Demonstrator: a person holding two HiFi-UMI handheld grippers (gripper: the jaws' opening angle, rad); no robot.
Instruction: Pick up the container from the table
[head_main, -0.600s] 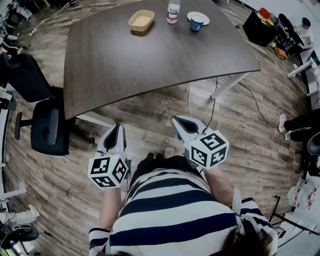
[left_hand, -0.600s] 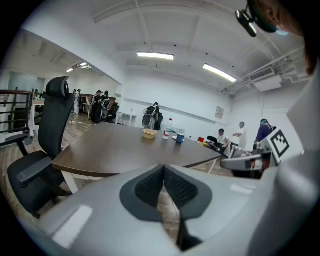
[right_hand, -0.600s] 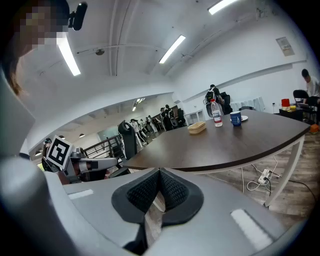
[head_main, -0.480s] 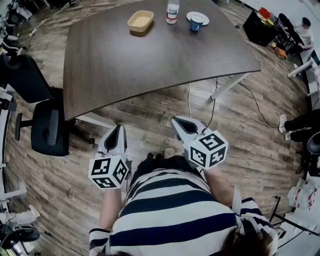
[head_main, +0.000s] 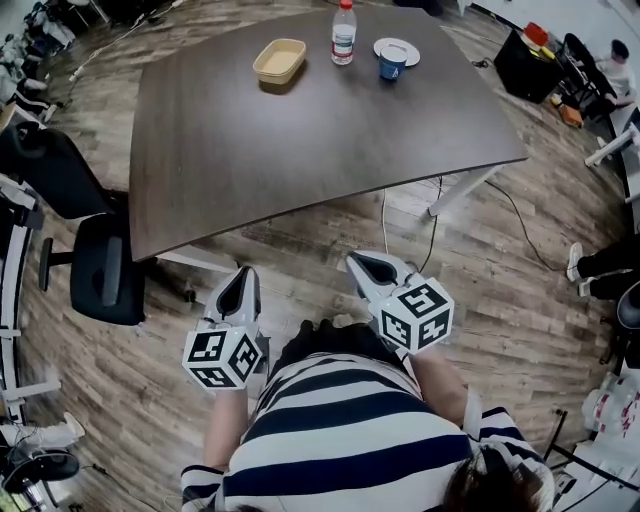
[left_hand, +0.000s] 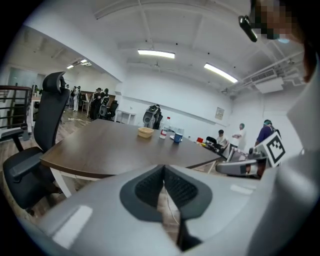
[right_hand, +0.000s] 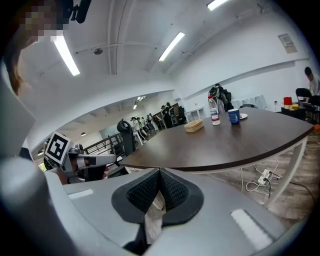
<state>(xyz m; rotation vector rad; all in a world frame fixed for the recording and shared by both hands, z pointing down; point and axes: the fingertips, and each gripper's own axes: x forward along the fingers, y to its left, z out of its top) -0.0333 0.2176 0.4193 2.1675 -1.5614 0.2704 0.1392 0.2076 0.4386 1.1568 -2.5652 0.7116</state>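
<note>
The tan oval container (head_main: 281, 60) sits near the far edge of the dark wooden table (head_main: 300, 140); it also shows small in the left gripper view (left_hand: 145, 132) and the right gripper view (right_hand: 194, 125). My left gripper (head_main: 243, 275) and right gripper (head_main: 360, 264) hang over the floor close to my body, short of the table's near edge and far from the container. Both point towards the table, slightly downward. Each has its jaws closed together with nothing between them, as the left gripper (left_hand: 163, 168) and right gripper (right_hand: 160, 171) show in their own views.
A water bottle (head_main: 344, 30) and a blue cup (head_main: 392, 63) beside a white plate (head_main: 400, 47) stand right of the container. A black office chair (head_main: 95, 265) stands at the table's left. Cables (head_main: 420, 225) lie on the wood floor by the table leg.
The head view has shifted a little, so the table and its things sit lower in the picture. Both grippers stay in front of my body, still shut.
</note>
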